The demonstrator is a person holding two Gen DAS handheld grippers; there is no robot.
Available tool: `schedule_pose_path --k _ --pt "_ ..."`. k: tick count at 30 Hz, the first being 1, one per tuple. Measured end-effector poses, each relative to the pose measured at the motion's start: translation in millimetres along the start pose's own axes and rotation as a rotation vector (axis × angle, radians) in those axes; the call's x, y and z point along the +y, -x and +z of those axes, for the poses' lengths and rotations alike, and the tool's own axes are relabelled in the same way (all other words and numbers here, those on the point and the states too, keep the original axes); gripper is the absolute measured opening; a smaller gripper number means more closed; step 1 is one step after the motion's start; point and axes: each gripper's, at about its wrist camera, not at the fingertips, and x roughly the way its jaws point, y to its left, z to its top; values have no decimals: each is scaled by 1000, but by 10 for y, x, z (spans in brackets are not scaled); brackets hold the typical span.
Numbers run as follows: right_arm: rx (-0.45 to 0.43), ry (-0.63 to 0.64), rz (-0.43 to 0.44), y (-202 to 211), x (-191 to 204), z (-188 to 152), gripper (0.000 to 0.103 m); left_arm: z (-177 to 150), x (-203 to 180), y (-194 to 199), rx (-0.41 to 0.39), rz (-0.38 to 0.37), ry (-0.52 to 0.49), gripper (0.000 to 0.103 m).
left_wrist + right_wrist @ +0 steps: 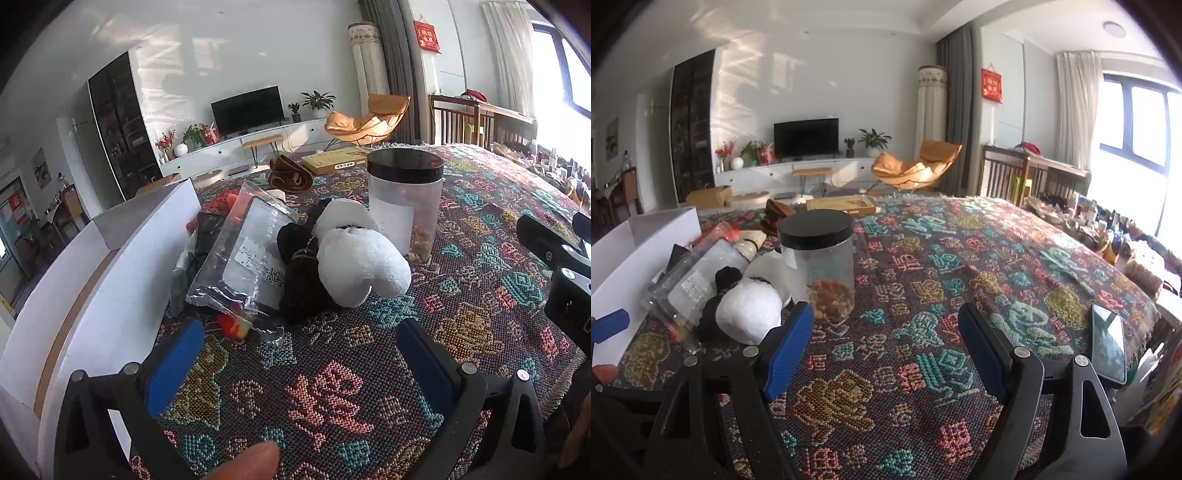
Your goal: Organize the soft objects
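A black-and-white plush toy point(351, 254) lies on the patterned woven cloth point(332, 387), leaning against a plastic-wrapped flat package point(247, 258). A small red-and-yellow soft item point(233, 326) peeks out under the package. My left gripper point(299, 362) hovers just in front of this pile, open, with nothing between its blue pads. In the right wrist view the plush point(746, 310) sits left of my right gripper point(886, 347), which is open and empty over the cloth. The right gripper's body point(557, 266) shows at the right edge of the left wrist view.
A clear jar with a black lid point(404, 206) stands right behind the plush, with brown bits at its bottom. A white box wall point(122, 280) runs along the left. A phone point(1108, 343) lies near the cloth's right edge. A flat yellow box point(332, 160) rests at the far side.
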Motion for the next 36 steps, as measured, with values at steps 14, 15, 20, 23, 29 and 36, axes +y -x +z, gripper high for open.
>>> schedule_pose_path --k 14,15,20,23,29,36 --pt "-1 3 -1 -7 5 -2 83 -11 4 -4 8 -2 3 103" --pt "0 1 0 -3 1 0 83 -11 3 -4 8 -2 3 103" --pt "0 0 0 -5 -2 0 83 -27 8 -21 12 -1 5 103" --pt "0 0 0 -5 1 0 83 -38 10 -18 13 -1 7 103" --pt "1 0 0 -5 -2 -1 83 -40 11 -20 14 -1 6 103" --pt "0 0 0 -7 -3 -3 83 -46 12 -24 17 -2 8 103"
